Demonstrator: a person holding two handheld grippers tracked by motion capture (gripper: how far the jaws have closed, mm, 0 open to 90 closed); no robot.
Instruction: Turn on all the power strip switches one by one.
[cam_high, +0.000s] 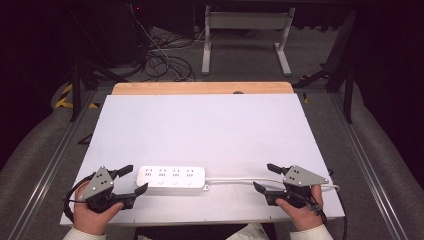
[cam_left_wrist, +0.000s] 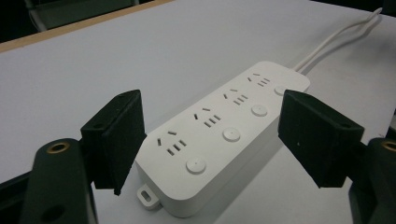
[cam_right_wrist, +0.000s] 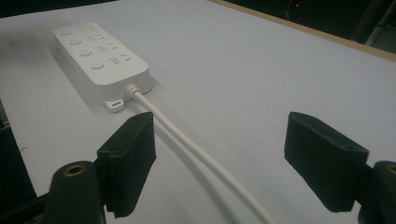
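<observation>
I have the white power strip (cam_high: 171, 178) lying near the desk's (cam_high: 210, 125) front edge. My left gripper (cam_high: 131, 180) frames its end, my right gripper (cam_high: 264, 179) straddles its cable (cam_high: 240, 180); both jaws gape empty. Next I judge: close in and grip.

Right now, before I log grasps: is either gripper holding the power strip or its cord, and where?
Nothing is held. The left gripper and right gripper stand open, clear of the power strip and cord.
</observation>
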